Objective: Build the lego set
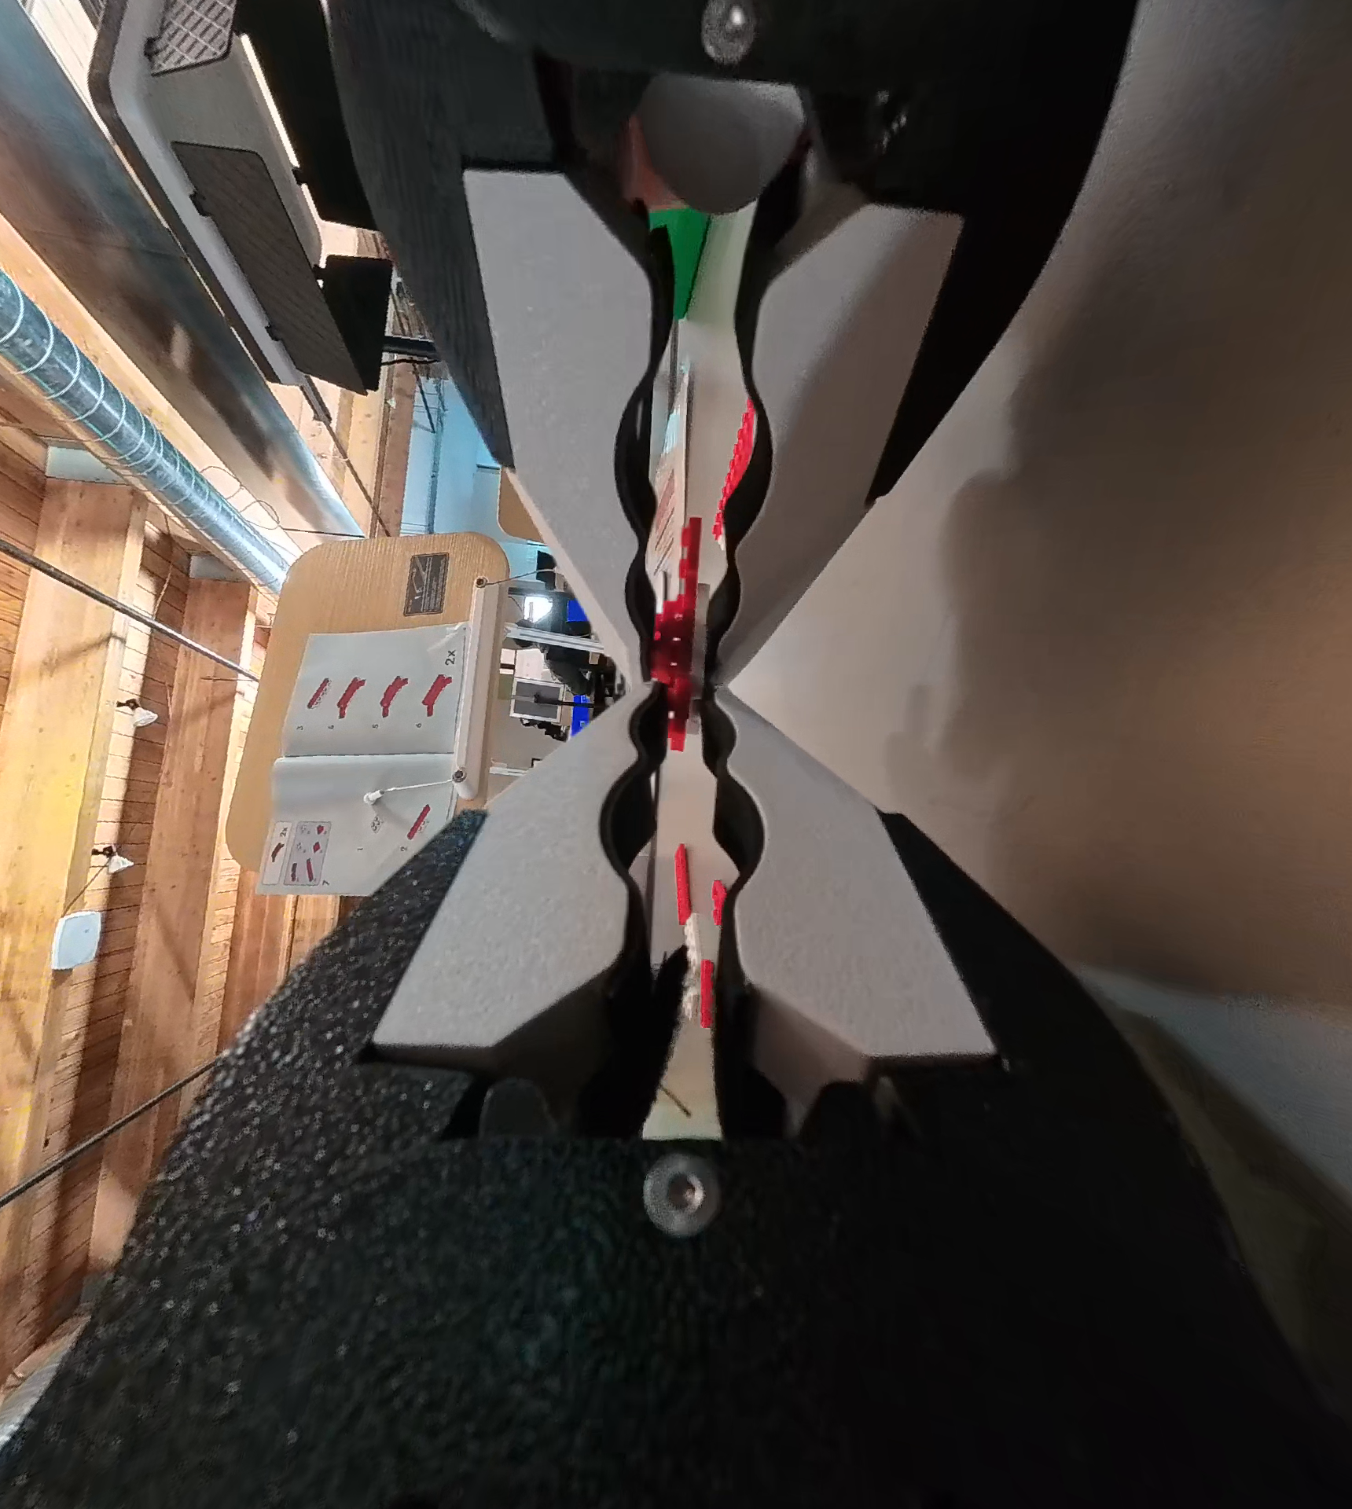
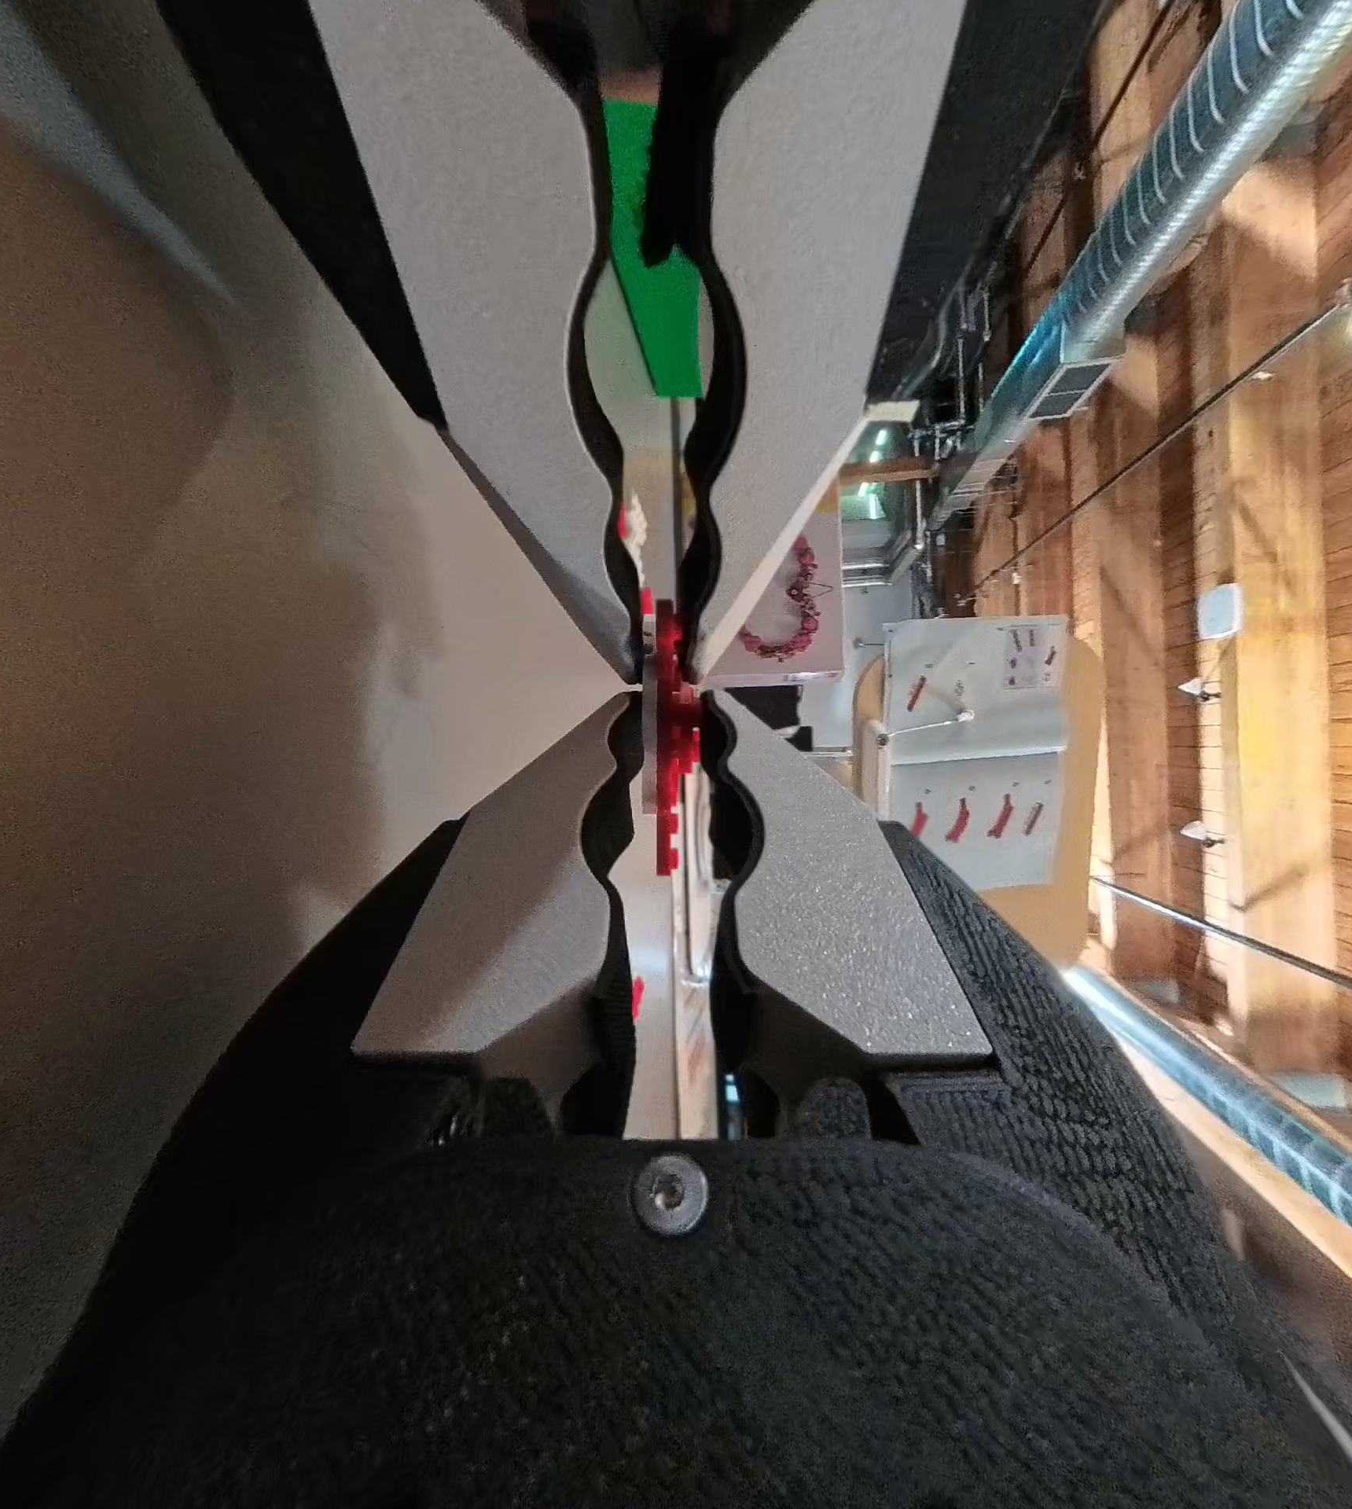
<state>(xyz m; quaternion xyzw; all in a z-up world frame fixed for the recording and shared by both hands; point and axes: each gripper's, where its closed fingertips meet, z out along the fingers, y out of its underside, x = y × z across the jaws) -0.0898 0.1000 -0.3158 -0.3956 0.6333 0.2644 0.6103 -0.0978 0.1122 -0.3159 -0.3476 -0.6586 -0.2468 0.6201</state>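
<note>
1. While both grippers meet tip to tip in mid-air, each view looks straight down its own fingers into the other tool — the step in hand looks like a press-fit on the small red stepped lego brick assembly [image 1: 677, 653], which sits right at the meeting point.
2. Left gripper [image 1: 677, 694]: its pale grey wavy-edged fingers [image 1: 542, 865] are drawn almost together, pinching the red piece at the very tips.
3. Right gripper [image 2: 669, 694]: same story — narrowed to a sliver and clamped on the assembly, with a thin grey plate [image 2: 651, 751] lying against the red bricks.
4. Which tool bears the load I cannot tell; both appear to touch it.
5. Loose red and white bricks [image 1: 697, 931] lie on the white table [image 1: 1146, 571] behind, and the open instruction booklet on its wooden stand [image 1: 379, 718] is propped well apart.
6. Next move, as I judge it: squeeze squarely along the stud line, then let one side go to fetch another brick.
</note>
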